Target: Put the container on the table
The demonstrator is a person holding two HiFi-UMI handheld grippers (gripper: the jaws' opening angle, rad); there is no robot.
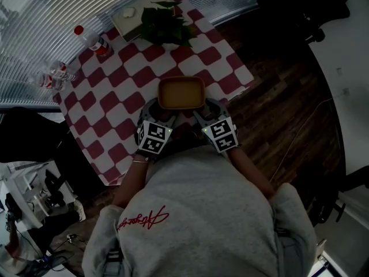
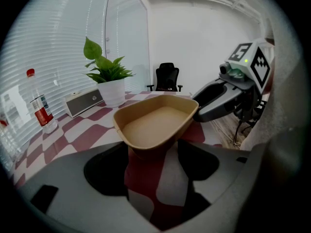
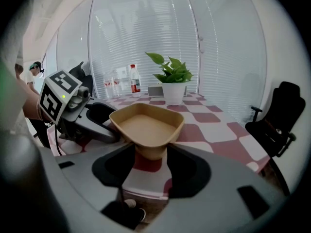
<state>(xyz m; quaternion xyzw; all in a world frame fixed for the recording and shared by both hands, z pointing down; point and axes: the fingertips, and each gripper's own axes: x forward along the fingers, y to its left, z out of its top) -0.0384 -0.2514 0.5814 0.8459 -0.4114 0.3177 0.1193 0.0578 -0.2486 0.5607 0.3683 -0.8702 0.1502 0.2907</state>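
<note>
A: Where were the grippers?

B: The left gripper (image 1: 163, 113) and right gripper (image 1: 202, 112) sat at the container's (image 1: 181, 93) near side, both tilted down, jaws clamped on its near corners. Both forearms (image 1: 130, 178) reached toward it.

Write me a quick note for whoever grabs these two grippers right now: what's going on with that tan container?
Grippers: the left gripper is closed on one near corner of the container; the right gripper is closed on the other near corner.
Where: the container is empty, over the near edge of the checkered table. Whether its base touches the cloth I cannot tell.
Done: container is at the table.
Left: set it down fully, open both grippers, pull back.
</note>
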